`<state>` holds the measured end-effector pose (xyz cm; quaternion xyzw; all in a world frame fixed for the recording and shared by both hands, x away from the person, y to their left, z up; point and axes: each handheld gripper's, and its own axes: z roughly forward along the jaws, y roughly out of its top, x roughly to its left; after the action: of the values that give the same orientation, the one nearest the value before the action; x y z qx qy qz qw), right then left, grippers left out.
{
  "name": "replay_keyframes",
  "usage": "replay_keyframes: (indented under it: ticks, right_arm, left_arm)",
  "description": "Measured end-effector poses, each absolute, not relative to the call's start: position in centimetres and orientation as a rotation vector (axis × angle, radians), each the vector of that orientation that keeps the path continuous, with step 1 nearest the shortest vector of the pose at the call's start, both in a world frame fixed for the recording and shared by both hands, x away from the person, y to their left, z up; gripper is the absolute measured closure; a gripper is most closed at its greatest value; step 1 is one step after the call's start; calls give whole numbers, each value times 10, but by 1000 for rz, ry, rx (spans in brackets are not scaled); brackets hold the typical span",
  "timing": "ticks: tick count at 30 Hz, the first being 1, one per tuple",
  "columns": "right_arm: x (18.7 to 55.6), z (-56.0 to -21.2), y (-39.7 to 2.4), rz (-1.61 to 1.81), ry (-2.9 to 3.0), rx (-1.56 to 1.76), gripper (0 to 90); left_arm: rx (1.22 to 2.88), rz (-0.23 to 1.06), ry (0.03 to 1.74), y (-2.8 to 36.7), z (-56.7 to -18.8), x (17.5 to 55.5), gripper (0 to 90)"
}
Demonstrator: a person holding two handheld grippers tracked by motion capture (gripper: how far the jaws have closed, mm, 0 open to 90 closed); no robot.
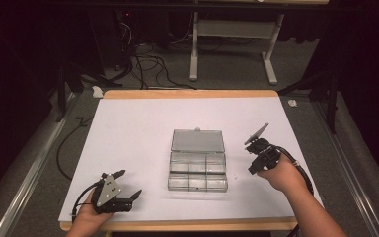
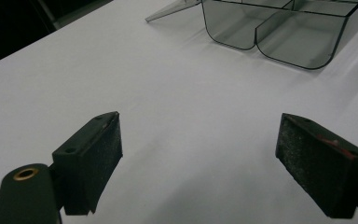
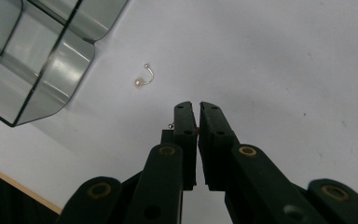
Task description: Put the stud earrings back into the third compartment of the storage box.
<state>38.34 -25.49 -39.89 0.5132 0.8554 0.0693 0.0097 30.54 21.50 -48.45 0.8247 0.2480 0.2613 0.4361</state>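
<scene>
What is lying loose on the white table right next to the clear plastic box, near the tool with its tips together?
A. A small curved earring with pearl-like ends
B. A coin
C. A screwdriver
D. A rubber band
A: the right gripper view shows a small curved earring with rounded pearl-like ends lying on the white table, just beside the clear box and ahead of the right gripper.

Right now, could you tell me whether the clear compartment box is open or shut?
Open: the clear compartment box has its lid folded back flat on the table, exposing its compartments.
</scene>
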Motion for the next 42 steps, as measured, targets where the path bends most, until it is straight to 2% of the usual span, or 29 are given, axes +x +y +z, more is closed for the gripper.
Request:
replay_keyframes:
  ticks: [42]
  right_arm:
    - [407, -376, -174, 261, 2788, 1395, 868]
  left_arm:
    - [2043, 646, 613, 215, -485, 305, 151]
